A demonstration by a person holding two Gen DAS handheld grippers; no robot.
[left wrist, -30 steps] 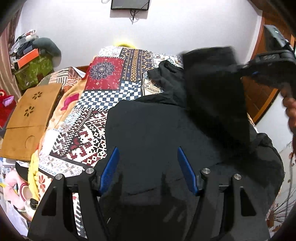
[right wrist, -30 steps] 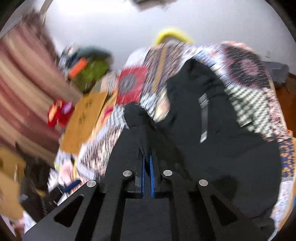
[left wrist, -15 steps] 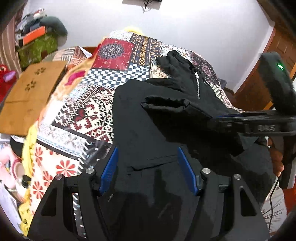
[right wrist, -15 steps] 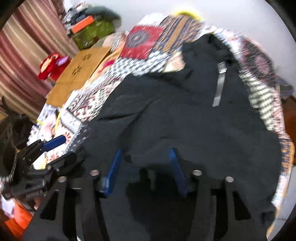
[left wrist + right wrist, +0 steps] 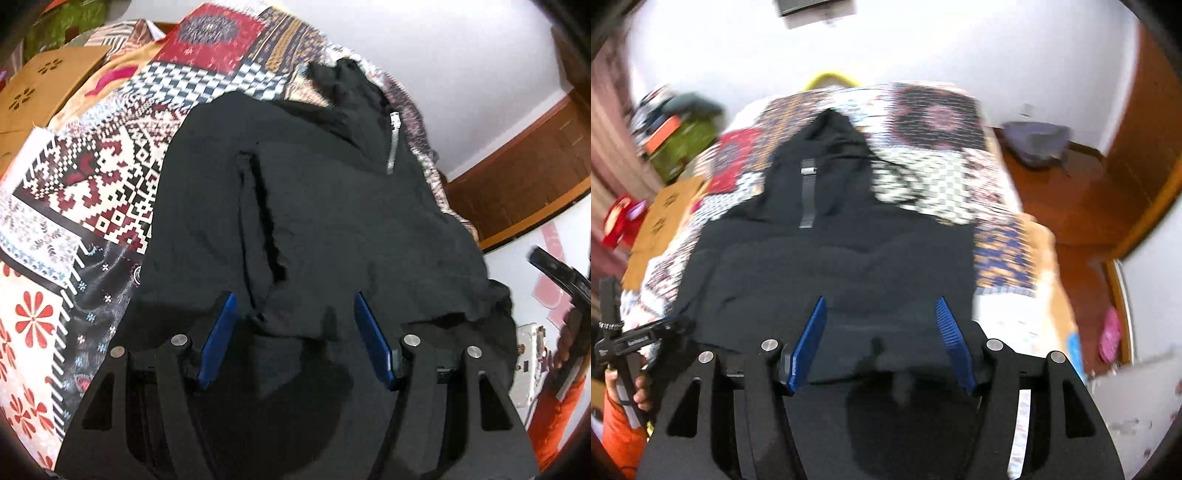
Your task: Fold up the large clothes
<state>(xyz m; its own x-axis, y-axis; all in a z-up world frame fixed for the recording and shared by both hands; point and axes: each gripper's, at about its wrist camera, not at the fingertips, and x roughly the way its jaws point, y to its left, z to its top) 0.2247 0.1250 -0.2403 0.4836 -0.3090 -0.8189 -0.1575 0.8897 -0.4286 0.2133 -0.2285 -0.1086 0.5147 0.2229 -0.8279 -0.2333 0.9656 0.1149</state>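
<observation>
Left wrist view: black hoodie (image 5: 332, 206) is lying spread on the patchwork bed cover (image 5: 92, 177), hood end pointing away from the camera, zipper (image 5: 392, 144) near the neck. Left tongs (image 5: 295, 332) are hanging just over the near hem, blue pads wide apart, gripping nothing. A sleeve is lying folded in over the body left of the zipper, leaving a raised ridge running down toward the tongs. The cloth is looking soft, limp and fairly thick, so it is probably going to sag and drag rather than hold shape; judging by that, pinching both layers at the hem corner or the side seam is the better hold, not mid-panel. Right of the zipper the hoodie is reaching the bed edge, with wooden floor beyond. Left of it there is plenty of bare cover. Right tongs (image 5: 554, 273) are showing only partly at the frame edge.

Right wrist view, blurry: right tongs (image 5: 881, 339) are hovering over the near hem too, pads wide apart, nothing between them. Hoodie (image 5: 831, 258) is lying centred on the bed, zipper (image 5: 808, 195) straight ahead. Bare cover (image 5: 942, 177) is lying right of the zipper and beyond the hood, giving room for folding upward. Left tongs (image 5: 668, 326) are sitting at the hoodie's near left corner; their opening is not readable from this view. Cardboard box (image 5: 665, 214) is lying left of the zipper at the bed's edge, a possible snag.
</observation>
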